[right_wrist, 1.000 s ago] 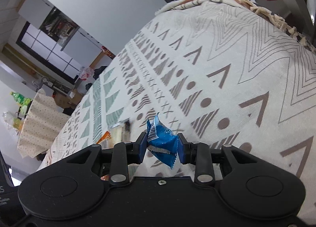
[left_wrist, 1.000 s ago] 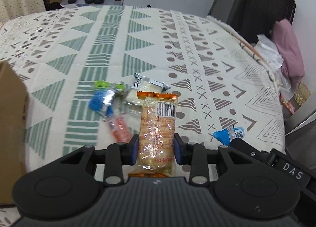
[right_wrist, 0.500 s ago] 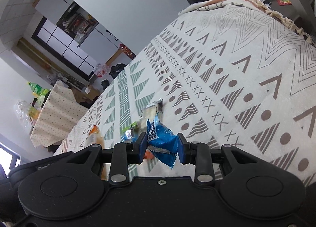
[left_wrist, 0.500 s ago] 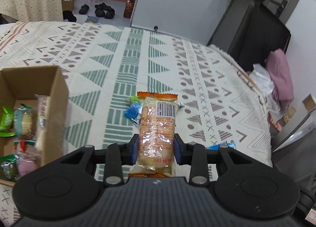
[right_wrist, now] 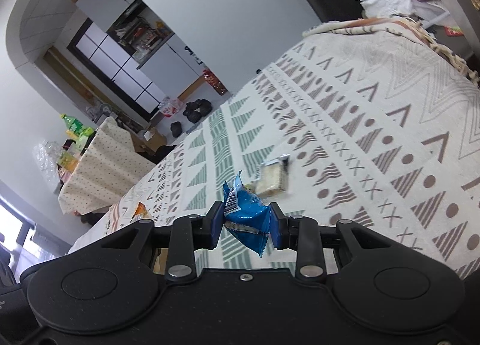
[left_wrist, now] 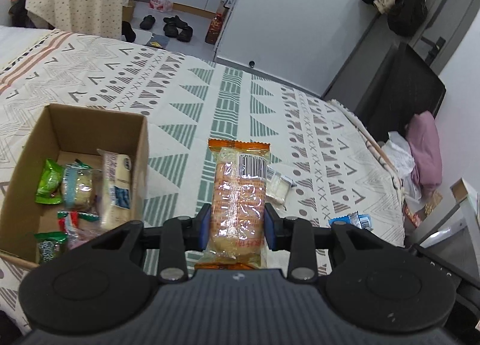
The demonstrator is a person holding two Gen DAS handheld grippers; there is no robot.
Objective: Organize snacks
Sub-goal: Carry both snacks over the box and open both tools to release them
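Patterned bedspread [left_wrist: 228, 98] carries a cardboard box [left_wrist: 141, 146] (snacks inside); left gripper [left_wrist: 237, 226] clamps a glossy biscuit pack [left_wrist: 238, 195], right gripper [right_wrist: 246, 222] clamps a crinkled blue packet [right_wrist: 244, 210].

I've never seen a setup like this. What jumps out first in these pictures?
Each gripper is clamped on a snack: the left gripper holds a long orange-wrapped cake upright, the right gripper a small blue packet. Left of the cake, a cardboard box with several snacks in it sits on the patterned bedspread.
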